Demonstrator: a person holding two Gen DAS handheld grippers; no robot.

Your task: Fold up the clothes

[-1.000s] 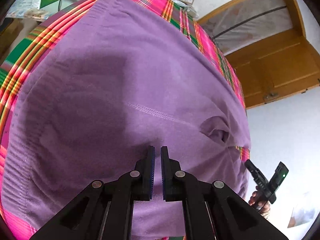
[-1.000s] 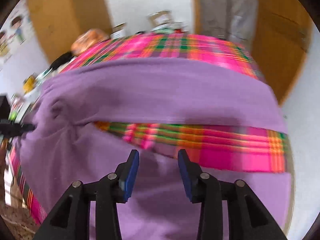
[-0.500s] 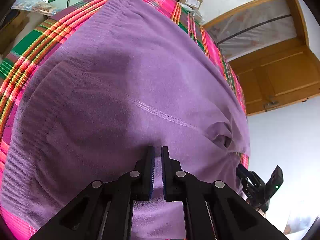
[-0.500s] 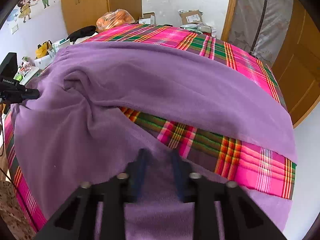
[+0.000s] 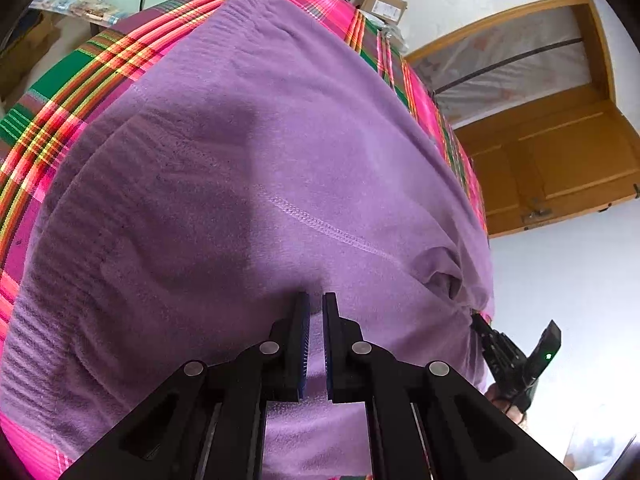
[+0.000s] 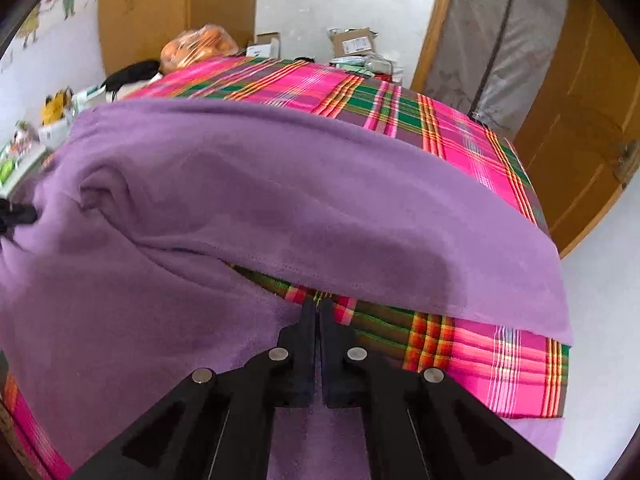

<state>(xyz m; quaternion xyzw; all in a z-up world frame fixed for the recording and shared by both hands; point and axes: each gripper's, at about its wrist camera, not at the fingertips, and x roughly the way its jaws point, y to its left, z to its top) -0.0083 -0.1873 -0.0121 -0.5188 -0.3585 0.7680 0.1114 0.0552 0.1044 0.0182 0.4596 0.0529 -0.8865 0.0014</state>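
We are examining a purple fleece garment [image 5: 248,184] that is lying spread across a table under a pink and green plaid cloth [image 6: 472,148]. One long purple panel is lying across the middle of the table, and a second part is draping toward the near edge, with a strip of bare plaid showing between them in the right wrist view.

We are finding the left gripper [image 5: 316,304] with its jaws nearly together on a ridge of the purple fleece, which is passing between the pads; we judge it to be pinching the fabric near a stitched seam [image 5: 320,226]. We are finding the right gripper [image 6: 318,308] with its jaws pressed together at the inner edge of the near purple part, where it is meeting the plaid. Purple cloth is showing between the finger bases, so we judge it to be clamped on that edge, though the tips themselves are hiding the contact.

In our judgement, the step in hand is securing two grips ahead of a fold; no fold is yet formed. The next move is calling for both grippers to lift together, keeping the held edge taut, and to carry it over onto the far panel. Uneven lifting risks dragging the plaid cloth or bunching the crumpled pocket [image 5: 448,276] between the two grips.
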